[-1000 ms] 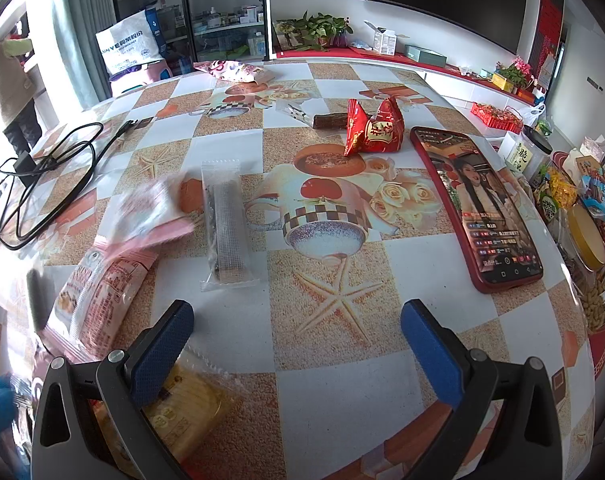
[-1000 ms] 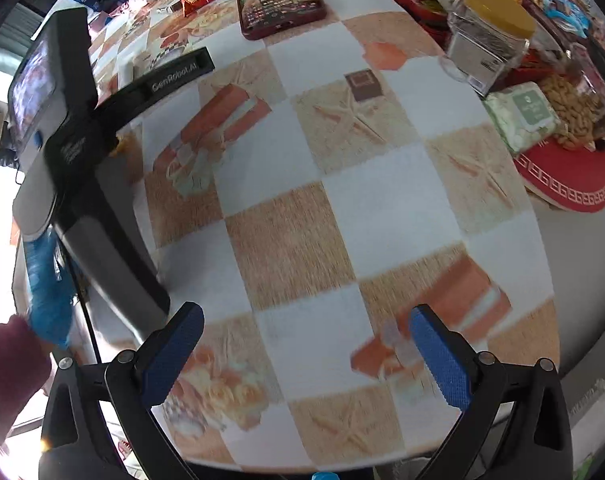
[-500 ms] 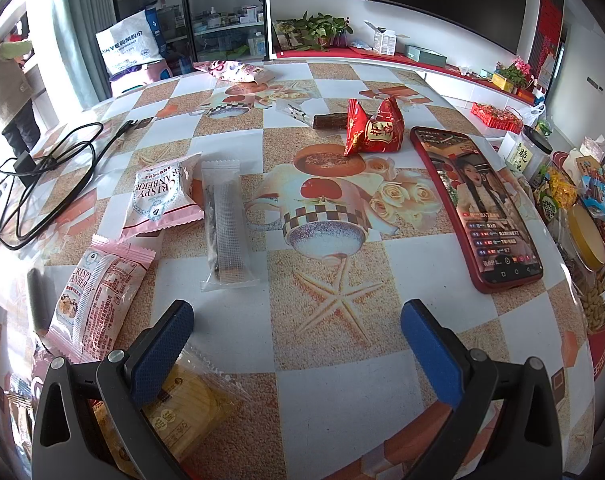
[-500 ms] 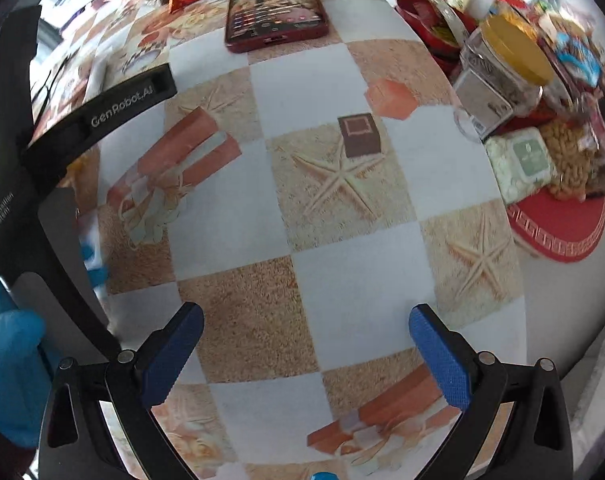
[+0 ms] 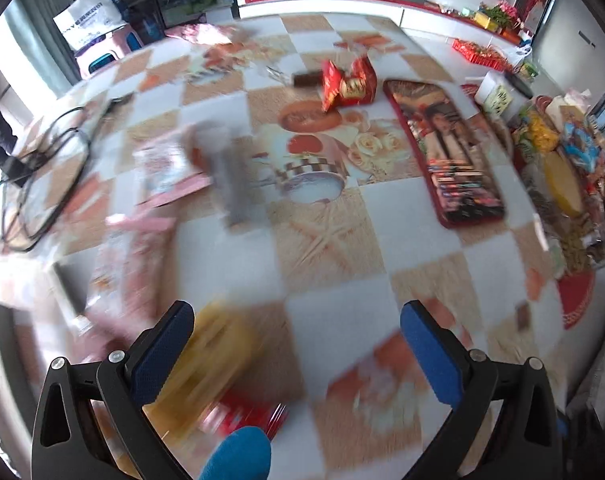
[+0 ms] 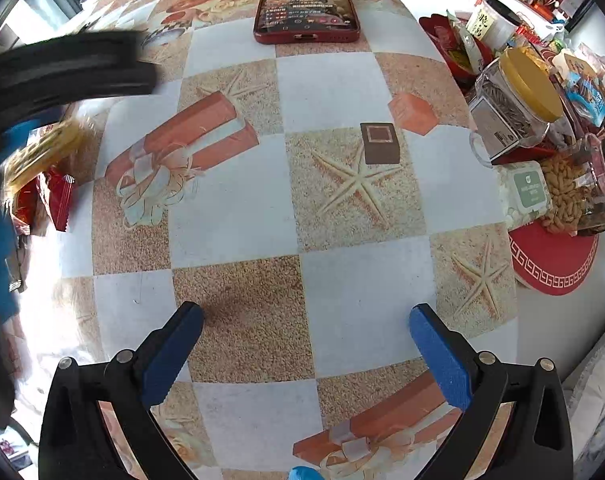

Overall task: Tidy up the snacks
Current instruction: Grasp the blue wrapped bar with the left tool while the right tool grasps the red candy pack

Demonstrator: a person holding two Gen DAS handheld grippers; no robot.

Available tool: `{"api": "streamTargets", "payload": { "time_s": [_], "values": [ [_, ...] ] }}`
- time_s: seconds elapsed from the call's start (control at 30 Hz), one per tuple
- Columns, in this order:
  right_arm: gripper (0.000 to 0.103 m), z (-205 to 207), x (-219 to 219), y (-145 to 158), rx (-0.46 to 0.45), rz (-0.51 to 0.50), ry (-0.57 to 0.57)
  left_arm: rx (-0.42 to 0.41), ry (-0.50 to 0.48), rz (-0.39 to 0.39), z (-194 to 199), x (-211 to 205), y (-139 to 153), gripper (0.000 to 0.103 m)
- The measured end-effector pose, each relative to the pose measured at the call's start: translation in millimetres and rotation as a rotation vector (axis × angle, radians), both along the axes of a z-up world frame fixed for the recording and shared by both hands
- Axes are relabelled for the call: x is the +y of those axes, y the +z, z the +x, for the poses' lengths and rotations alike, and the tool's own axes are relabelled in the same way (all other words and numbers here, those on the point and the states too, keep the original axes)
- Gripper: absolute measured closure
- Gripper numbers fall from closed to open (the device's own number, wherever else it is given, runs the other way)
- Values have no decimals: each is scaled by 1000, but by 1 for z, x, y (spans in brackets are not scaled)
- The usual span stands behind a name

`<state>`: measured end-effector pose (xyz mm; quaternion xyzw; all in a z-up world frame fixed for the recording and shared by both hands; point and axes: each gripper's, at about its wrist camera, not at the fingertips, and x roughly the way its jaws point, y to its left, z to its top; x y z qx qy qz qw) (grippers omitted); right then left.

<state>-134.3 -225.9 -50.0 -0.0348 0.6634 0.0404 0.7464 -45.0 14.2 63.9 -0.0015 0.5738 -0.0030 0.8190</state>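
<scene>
Left gripper (image 5: 298, 328) has swung (view blurred) over crinkly packets (image 5: 174, 168).

I'm seeing one red phone (image 6: 307, 2), two yellow-lidded jars, sorry, just one yellow-lidded jar (image 6: 516, 106), one white-lidded tub (image 6: 493, 20), two pink snack packets (image 5: 170, 170), one red candy bag (image 5: 347, 83).

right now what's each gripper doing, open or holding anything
Left gripper: open, holding nothing, above the tablecloth.
Right gripper: open, holding nothing, above the tablecloth.
</scene>
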Motion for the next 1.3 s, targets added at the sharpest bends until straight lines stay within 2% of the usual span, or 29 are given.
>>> {"api": "streamTargets", "payload": {
  "time_s": [0.07,0.17,0.27,0.33,0.43,0.53,0.63,0.7,0.93,1.03,1.17,1.2,1.23,1.27,1.3],
  "values": [
    [0,2,-1,-1,5,1,3,19,28,17,-14,12,11,0],
    [0,5,-5,-4,13,1,0,49,108,94,-45,53,21,0],
    [0,6,-4,-4,18,-1,-7,80,198,144,-58,84,11,0],
    [0,8,-2,-4,33,-6,-11,127,282,144,-64,114,-2,0],
    [0,14,0,-3,66,12,-45,157,345,112,-73,145,-16,0],
    [0,22,9,6,75,92,-79,176,312,98,-77,154,-31,0],
    [0,30,36,18,59,123,-50,161,265,82,-77,155,-36,0],
    [0,37,62,27,37,139,10,165,237,65,-75,159,-38,0],
    [0,60,137,30,16,84,210,196,209,24,-79,180,-42,0],
    [0,67,160,25,17,61,270,209,183,39,-76,177,-48,0],
    [0,75,188,17,26,53,345,221,198,11,-63,169,-58,0],
    [9,79,193,14,35,54,353,240,199,27,-60,167,-64,0],
    [17,81,199,12,48,43,358,222,205,5,-60,168,-65,0],
    [19,82,203,13,41,28,366,220,213,-8,-60,169,-68,0],
    [26,80,206,14,38,25,370,214,212,-16,-60,170,-69,0]
  ]
}}
